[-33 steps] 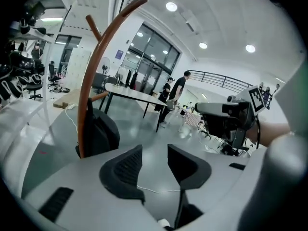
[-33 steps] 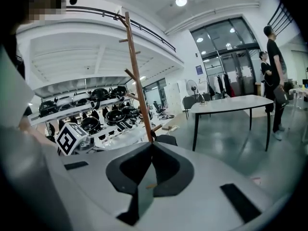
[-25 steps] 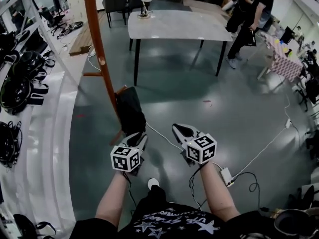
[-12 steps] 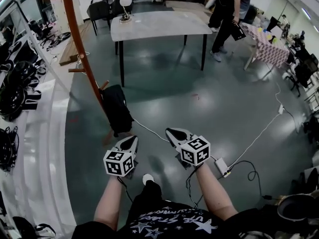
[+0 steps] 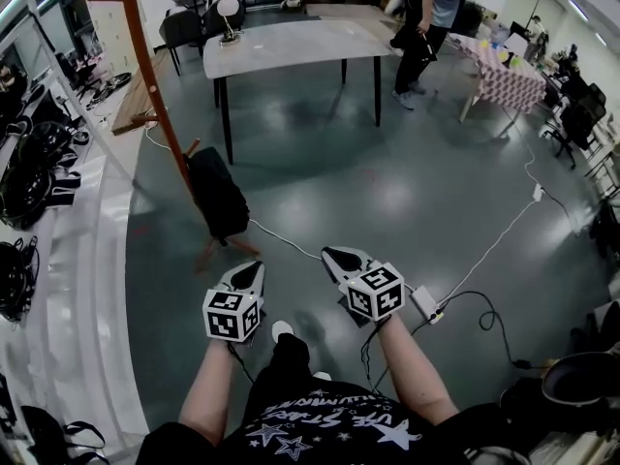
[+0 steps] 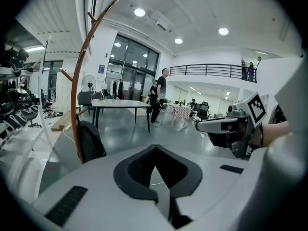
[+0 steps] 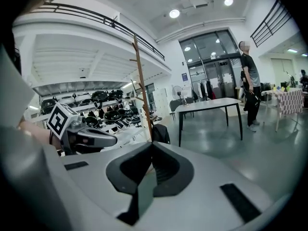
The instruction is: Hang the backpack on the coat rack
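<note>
Left claw (image 5: 247, 271) and right claw (image 5: 339, 257), clenched, farther from black backpack (image 5: 215, 197) on coat rack (image 5: 150, 76)

L hand-held gripper (image 5: 251, 270) jaws closed empty; it & R hand-held gripper (image 5: 335, 256) backed off backpack (image 5: 217, 194).

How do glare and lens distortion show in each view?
Head view: bright patches glare on the glossy floor, and the edges bow outward. Left gripper view: fisheye bends the coat rack into an arc, corners black. Right gripper view: ceiling lamps blow out, corners black.
</note>
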### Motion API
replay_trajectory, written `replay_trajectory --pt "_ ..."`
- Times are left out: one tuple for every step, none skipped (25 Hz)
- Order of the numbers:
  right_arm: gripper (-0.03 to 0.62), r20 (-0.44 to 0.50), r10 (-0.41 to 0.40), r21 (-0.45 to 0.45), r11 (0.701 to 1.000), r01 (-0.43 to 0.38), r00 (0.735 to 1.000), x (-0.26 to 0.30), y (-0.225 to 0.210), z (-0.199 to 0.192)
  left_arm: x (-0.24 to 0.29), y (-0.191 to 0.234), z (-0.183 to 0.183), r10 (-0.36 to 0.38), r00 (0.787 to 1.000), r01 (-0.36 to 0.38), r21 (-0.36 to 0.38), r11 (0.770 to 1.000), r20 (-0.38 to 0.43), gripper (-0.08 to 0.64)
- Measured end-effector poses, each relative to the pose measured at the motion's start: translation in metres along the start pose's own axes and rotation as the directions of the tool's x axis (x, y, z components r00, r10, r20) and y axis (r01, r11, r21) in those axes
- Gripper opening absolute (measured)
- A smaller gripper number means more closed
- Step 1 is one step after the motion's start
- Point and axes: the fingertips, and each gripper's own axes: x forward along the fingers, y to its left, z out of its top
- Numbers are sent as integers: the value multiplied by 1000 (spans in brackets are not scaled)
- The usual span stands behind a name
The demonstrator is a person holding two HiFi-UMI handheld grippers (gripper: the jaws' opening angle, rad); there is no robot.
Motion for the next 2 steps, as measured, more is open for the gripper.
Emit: replay_trajectory --pt "11 4 -6 2 1000 6 1000 -10 5 -5 -8 -7 -5 -1 1000 1 6 1000 0 17" --pt "11 8 -12 4 1000 12 1000 -19 11 -10 -16 -14 -9 -1 1000 1 12 1000 0 17"
